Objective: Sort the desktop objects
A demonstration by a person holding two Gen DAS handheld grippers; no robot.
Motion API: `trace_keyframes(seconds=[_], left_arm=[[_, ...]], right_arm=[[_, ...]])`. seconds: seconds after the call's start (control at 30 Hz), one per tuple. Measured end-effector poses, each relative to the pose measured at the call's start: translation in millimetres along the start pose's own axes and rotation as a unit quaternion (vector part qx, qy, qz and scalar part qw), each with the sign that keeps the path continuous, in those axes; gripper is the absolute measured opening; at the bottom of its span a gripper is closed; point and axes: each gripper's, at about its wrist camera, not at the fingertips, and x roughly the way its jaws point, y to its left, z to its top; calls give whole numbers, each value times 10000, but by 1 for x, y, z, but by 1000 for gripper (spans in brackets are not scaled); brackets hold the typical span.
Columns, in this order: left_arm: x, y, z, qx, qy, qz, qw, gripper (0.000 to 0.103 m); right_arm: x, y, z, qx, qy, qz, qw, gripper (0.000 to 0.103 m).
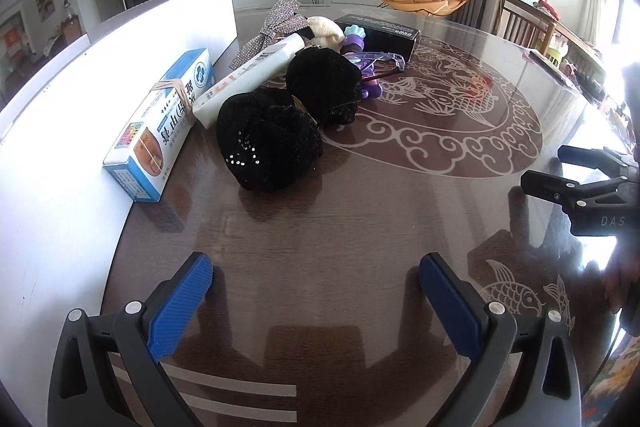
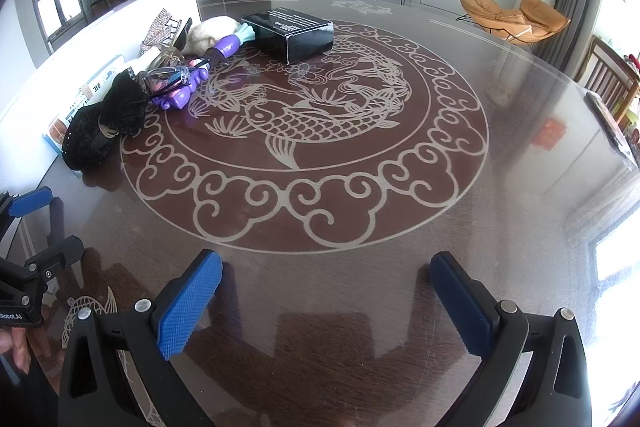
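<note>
In the left wrist view, the left gripper is nearest, with its blue pads wide apart and nothing between them, above the near edge of the round table. The surface in front of it is bare up to the black bow. Along the left edge of the table stands a white board. A blue and white box lies against it, and a white tube leans beside the box. Behind the bow are a purple toy, glasses and a black box. At the right edge the right gripper shows from the side.

In the right wrist view, the right gripper is also wide open and holds nothing. This view shows the fish pattern in the table centre complete, and the whole right half of the table free, which the other view cuts off. The objects lie in a group at the far left edge; the black box is a little apart from them. The left gripper shows at the left border.
</note>
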Motion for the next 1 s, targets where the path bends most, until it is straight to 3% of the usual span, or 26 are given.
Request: trace_keyframes(seconds=[0.2,0.3,0.37,0.53,0.7,0.83,1.0], left_arm=[[-5,1,-6,-53,-85,36,9999,103],[-6,1,-8,-54,-125,38,9999,103],[-5,0,-7,-55,-140,39,9999,103],[-5,-1,-8,-59,-165,41,9998,103],[-5,-1,-8,-55,-171,31,9998,103],[-5,-1,-8,-49,-168,29,9998,103],[-5,-1,-7,-45,-158,25,9999,103]], right_arm=[[2,1,3,-1,32,1,10000,103],[10,5,16,12,292,42,9996,103],[14,14,36,151,390,378,9984,103],[9,68,108,-11,-200,1110,9936,103],[51,123,155,-402,85,987,9943,103],[74,134,143,-886,514,678,9924,103],[62,99,85,-1232,1033,586,9853,103]])
